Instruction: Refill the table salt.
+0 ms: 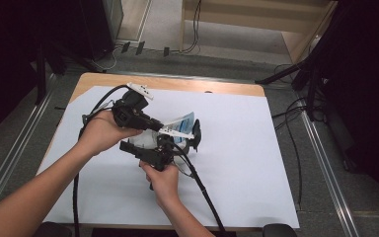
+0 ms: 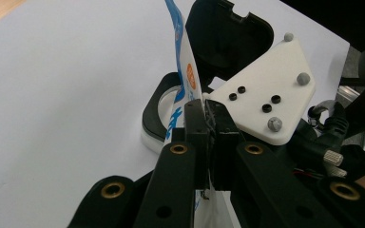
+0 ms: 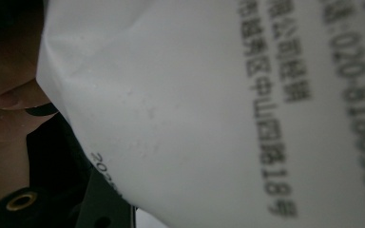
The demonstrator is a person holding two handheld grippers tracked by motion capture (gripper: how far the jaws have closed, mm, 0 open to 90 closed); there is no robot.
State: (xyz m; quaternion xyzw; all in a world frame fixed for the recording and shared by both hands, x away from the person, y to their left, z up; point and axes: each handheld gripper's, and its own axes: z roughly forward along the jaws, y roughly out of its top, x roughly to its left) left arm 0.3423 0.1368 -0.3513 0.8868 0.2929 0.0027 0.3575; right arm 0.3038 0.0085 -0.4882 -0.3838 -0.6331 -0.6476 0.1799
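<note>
A white and blue pouch [image 1: 182,122] hangs above the table between my two grippers. My left gripper [image 1: 161,128] comes from the left, and in the left gripper view its jaws [image 2: 207,108] are pinched shut on the pouch's thin edge [image 2: 184,66]. My right gripper [image 1: 190,136] reaches up from below; its black jaws stand on either side of the pouch's body and close on it. In the right gripper view the pouch's white back [image 3: 209,99], with blurred black print, lies right against the camera and hides the fingertips.
A white sheet [image 1: 256,148] covers the wooden table [image 1: 177,82]. The right gripper's white three-cornered plate [image 2: 266,90] sits close to my left jaws. Black cables [image 1: 208,197] trail toward the near edge. Dark stands and floor cables surround the table.
</note>
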